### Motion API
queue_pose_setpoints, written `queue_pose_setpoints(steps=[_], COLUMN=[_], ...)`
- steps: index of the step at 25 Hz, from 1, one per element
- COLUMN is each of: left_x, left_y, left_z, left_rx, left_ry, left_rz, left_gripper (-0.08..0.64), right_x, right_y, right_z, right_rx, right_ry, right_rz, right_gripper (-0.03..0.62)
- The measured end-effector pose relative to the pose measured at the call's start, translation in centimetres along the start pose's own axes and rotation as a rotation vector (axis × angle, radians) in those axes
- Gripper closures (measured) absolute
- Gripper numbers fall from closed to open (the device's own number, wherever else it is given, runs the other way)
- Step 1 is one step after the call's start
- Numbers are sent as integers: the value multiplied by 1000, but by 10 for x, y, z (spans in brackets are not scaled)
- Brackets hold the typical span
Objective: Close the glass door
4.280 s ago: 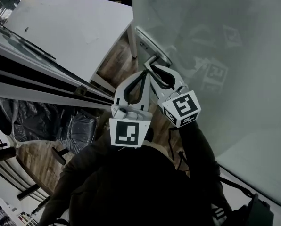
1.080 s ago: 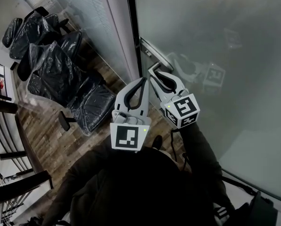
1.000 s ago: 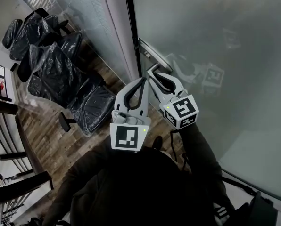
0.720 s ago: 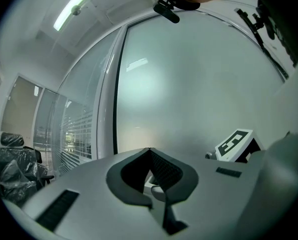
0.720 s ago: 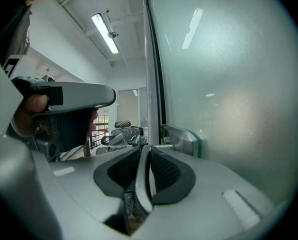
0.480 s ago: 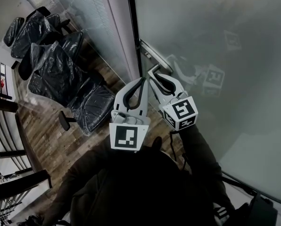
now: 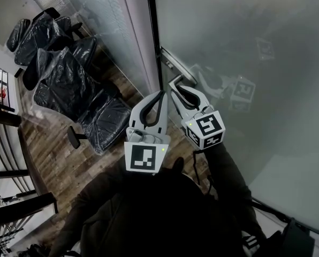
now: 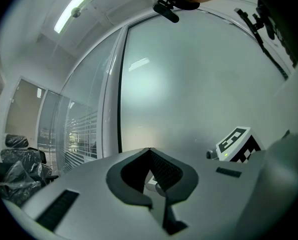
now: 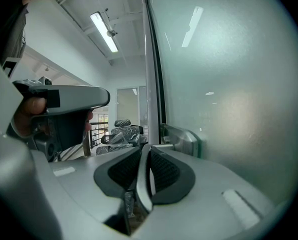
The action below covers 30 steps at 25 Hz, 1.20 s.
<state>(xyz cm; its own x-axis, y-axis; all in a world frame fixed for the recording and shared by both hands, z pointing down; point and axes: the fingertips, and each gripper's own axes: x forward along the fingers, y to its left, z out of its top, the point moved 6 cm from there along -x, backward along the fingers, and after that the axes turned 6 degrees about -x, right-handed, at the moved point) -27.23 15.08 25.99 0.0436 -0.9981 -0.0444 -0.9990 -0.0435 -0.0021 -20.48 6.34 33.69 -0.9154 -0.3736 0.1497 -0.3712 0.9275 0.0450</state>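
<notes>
The frosted glass door fills the right of the head view, its left edge lying against the dark door frame. A metal lever handle sits on that edge. My right gripper is shut on the handle's lever; in the right gripper view the silver lever runs between the jaws and the handle plate stands just ahead on the door. My left gripper hangs just left of it, shut and holding nothing, facing the glass in the left gripper view.
Left of the frame stands a fixed glass panel. Behind it, several chairs wrapped in black plastic stand on a wooden floor. A dark railing runs at the far left. The person's dark sleeves fill the bottom of the head view.
About four seconds ago the door stood open with a white table in view beyond it; now its edge meets the frame. Over the last second both grippers have stayed nearly still.
</notes>
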Motion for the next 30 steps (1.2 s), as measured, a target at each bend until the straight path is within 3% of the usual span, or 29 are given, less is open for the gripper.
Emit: queue_pose_setpoints(steps=[30], left_x=[-8], left_y=[6], left_z=[5], left_rx=[0], left_ry=[-7], left_rz=[38], left_gripper=[563], right_x=[-1], right_y=[11], right_z=[3], right_rx=[-16], right_ry=[25], right_rz=[35], right_gripper=[528])
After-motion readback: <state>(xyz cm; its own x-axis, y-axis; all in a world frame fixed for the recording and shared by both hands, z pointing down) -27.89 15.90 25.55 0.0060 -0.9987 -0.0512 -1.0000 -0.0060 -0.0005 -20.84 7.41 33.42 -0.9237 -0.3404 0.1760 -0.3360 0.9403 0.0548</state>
